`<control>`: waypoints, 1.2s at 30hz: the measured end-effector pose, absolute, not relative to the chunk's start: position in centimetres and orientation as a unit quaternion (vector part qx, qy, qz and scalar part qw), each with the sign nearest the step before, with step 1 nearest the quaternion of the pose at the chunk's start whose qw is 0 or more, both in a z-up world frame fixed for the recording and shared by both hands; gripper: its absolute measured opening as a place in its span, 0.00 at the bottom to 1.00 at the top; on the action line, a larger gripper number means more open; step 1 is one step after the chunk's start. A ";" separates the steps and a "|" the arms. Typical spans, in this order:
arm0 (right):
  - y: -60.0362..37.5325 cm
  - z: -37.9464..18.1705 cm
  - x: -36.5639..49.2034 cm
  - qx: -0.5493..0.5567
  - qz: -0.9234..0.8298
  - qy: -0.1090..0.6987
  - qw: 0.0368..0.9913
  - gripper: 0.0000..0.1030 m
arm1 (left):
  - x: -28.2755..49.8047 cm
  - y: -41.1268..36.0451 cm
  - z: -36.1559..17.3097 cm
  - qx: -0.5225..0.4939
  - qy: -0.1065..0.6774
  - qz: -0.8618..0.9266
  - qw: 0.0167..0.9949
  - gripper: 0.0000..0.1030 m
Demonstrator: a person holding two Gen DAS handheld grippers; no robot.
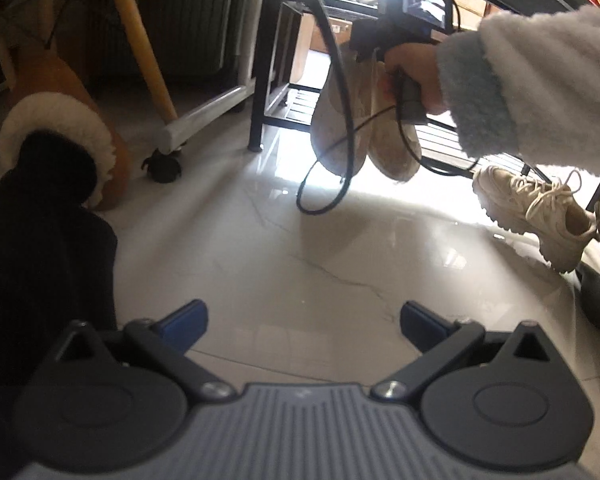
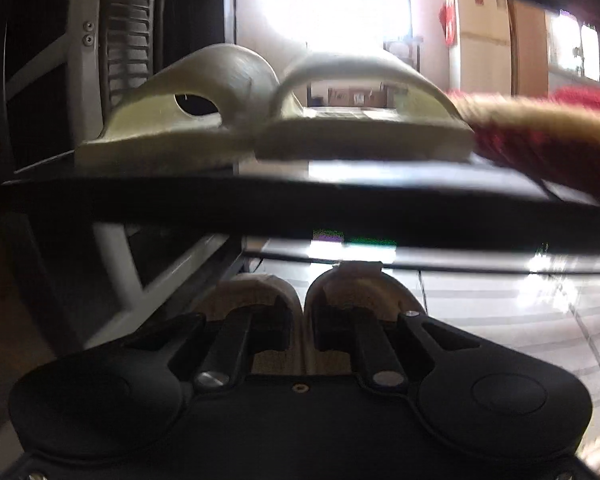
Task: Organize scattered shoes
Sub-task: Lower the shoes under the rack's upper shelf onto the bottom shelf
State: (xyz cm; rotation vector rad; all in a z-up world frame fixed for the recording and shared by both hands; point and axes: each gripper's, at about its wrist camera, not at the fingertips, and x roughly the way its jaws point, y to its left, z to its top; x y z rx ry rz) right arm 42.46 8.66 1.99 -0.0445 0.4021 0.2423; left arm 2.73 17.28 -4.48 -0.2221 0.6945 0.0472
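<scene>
My left gripper (image 1: 303, 322) is open and empty, low over the pale tiled floor. In the left wrist view my right gripper (image 1: 370, 54) is held up by the black shoe rack (image 1: 259, 92), shut on a pair of beige slippers (image 1: 364, 128) that hang soles outward. In the right wrist view the same slippers (image 2: 304, 304) sit side by side between the right gripper (image 2: 303, 320) fingers, just below the rack's middle shelf (image 2: 300, 204). A pair of pale green slides (image 2: 268, 120) rests on that shelf. Cream chunky sneakers (image 1: 536, 216) stand on the floor at right.
A tan fleece-lined boot (image 1: 64, 128) with a dark leg in it is at left. A yellow chair leg (image 1: 140, 40) and a wheeled white stand (image 1: 204, 116) are behind. A black cable (image 1: 340, 128) loops down. A red-and-tan slipper (image 2: 540, 120) lies on the shelf at right.
</scene>
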 end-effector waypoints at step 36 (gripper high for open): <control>7.6 1.1 39.8 -0.093 0.137 0.086 0.982 0.75 | 3.3 16.8 -5.0 -0.117 0.343 0.007 0.932 1.00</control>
